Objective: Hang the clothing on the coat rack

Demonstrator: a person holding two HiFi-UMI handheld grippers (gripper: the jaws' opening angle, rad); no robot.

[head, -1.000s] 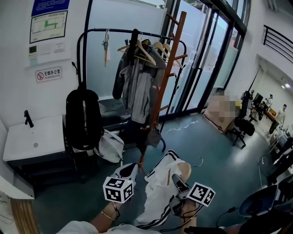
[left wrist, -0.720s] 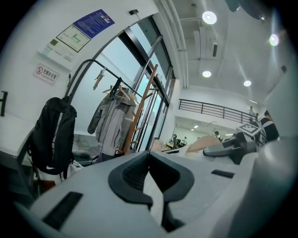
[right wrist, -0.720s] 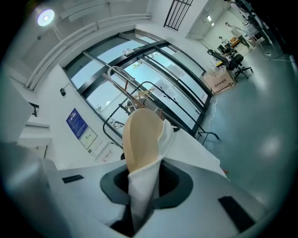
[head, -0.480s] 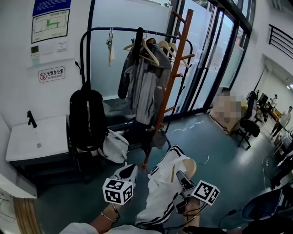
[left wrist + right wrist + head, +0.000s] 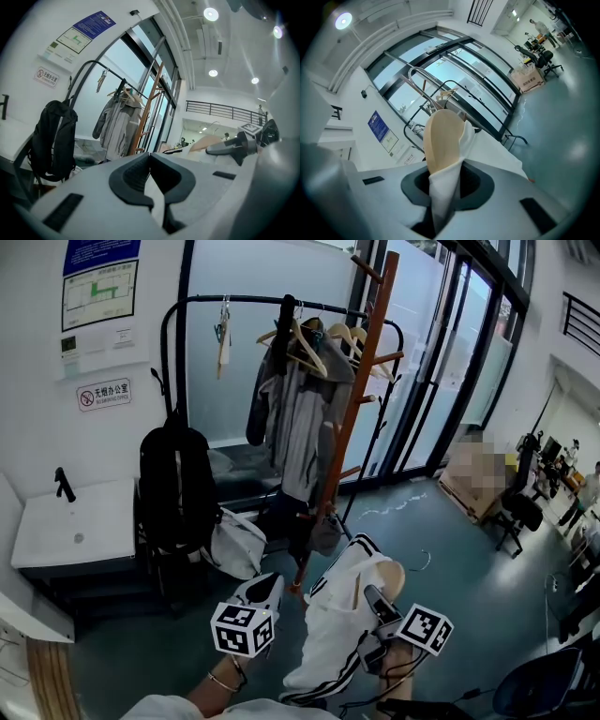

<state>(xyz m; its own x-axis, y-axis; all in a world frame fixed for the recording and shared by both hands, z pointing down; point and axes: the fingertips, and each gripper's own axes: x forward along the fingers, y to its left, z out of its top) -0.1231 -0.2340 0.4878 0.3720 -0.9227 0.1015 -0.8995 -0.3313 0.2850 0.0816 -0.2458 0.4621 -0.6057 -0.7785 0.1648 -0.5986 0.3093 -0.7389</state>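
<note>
A white garment with black stripes hangs on a wooden hanger low in the head view. My right gripper is shut on the hanger's shoulder end, with white cloth pinched alongside it, and the hanger's metal hook rises beyond. My left gripper is shut on a white fold of the garment at its left side. The wooden coat rack, a brown pole with pegs, stands ahead of the garment, apart from it.
A black clothes rail behind the rack carries a grey jacket and several hangers. A black backpack and a white bag sit at its left end. A white counter lies at the left and glass doors at the right.
Both grippers keep their hold on the garment. The right gripper has drifted slightly right, and the rack and rail sit a little further right in the head view.
</note>
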